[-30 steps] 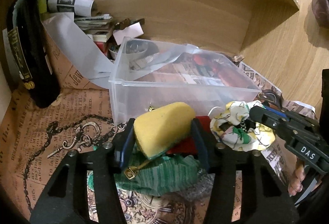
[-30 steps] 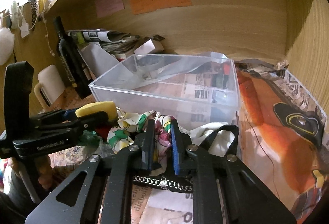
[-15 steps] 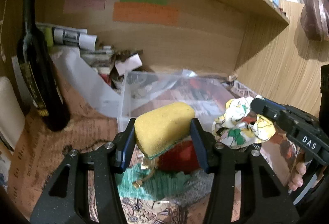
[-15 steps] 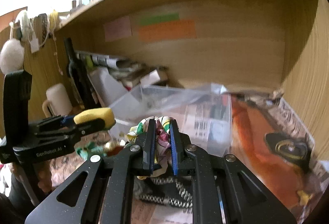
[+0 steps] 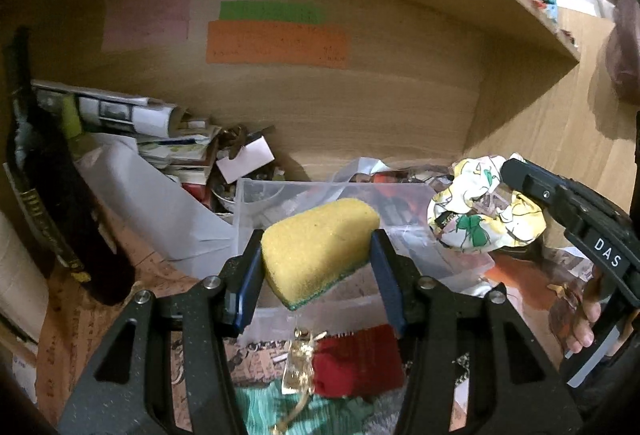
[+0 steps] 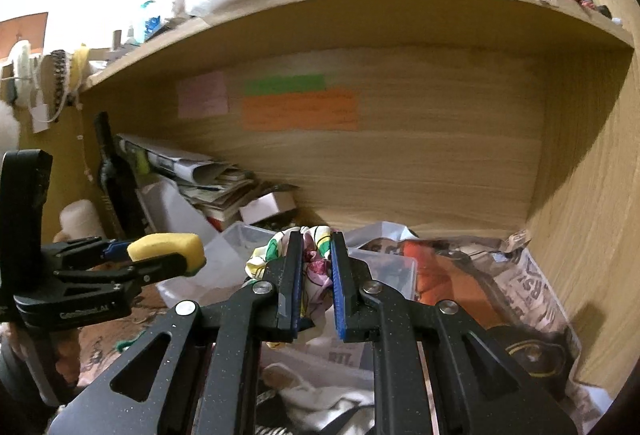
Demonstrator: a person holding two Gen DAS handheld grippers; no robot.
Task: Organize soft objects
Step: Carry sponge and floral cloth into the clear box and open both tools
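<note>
Lifting both tools together, you are now carrying the yellow sponge (image 5: pixel 320 241) and the flowered cloth (image 5: pixel 482 213) higher than a second ago, so both are hanging above the clear plastic bin (image 5: pixel 256 195) instead of low in front of its near wall. Your left gripper (image 5: pixel 316 267) is still squeezing the sponge between its blue pads, and your right gripper (image 6: pixel 316 275) is still pinching the bunched cloth with the jaws almost together. Below the sponge, the red cloth (image 5: pixel 356 363) and the green knitted cloth (image 5: pixel 304 411) are staying on the table.
</note>
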